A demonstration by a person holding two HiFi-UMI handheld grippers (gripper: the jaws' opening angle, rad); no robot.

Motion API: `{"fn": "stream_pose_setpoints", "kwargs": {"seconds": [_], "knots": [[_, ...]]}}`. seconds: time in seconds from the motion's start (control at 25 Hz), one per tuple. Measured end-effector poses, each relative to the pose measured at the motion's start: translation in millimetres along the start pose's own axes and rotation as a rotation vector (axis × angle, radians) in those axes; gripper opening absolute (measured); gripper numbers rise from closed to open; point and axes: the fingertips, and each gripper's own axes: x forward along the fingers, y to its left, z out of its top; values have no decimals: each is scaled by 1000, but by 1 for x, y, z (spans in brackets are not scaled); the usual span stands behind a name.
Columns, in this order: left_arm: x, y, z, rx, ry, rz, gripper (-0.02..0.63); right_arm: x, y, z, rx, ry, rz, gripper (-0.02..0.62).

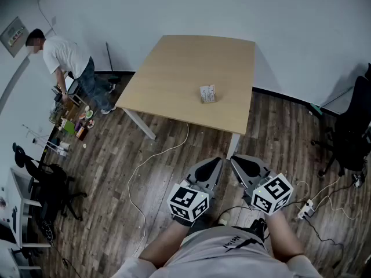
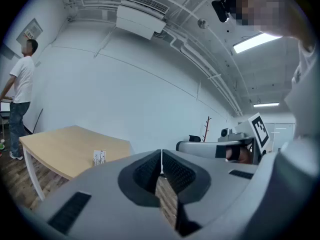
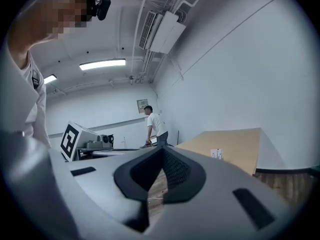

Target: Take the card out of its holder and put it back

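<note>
Only the gripper views show the ceiling air unit (image 2: 142,16). The left gripper (image 1: 216,161) and right gripper (image 1: 236,159) are both closed and empty. At their 12 o'clock the card (image 1: 207,91) stands in its holder (image 1: 208,100) on the bench (image 1: 174,68), facing 6 o'clock.

- The right gripper (image 3: 162,150) is pressing its two jaws together, tip against tip.
- A strip of wooden floor (image 3: 156,186) is showing through the gap below the touching tips.
- A pale wooden table (image 3: 235,141) is standing at the right, close to a white wall (image 3: 240,74).
- A small card holder (image 3: 216,154) is sitting upright on the table, well apart from the gripper; its contents are too small to make out.
- The left gripper (image 3: 127,152) is hovering at the left, its marker cube facing the camera.
- A person (image 3: 155,126) in a white shirt is leaning forward by the far wall, below a framed sign (image 3: 142,105).
- A ceiling light (image 3: 102,64) is glowing, and an air conditioner (image 3: 167,31) is hanging beside it.
</note>
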Motion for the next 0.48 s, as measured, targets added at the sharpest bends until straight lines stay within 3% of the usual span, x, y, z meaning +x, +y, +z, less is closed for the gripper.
{"fn": "stream_pose_setpoints", "kwargs": {"seconds": [0.32,0.48], "knots": [[-3,23,4,11,6,-22,20,24,4,-3,3,10,-19,14],[-6,40,7,10,13,-44,20,41,14,-3,40,11,13,14]]}}
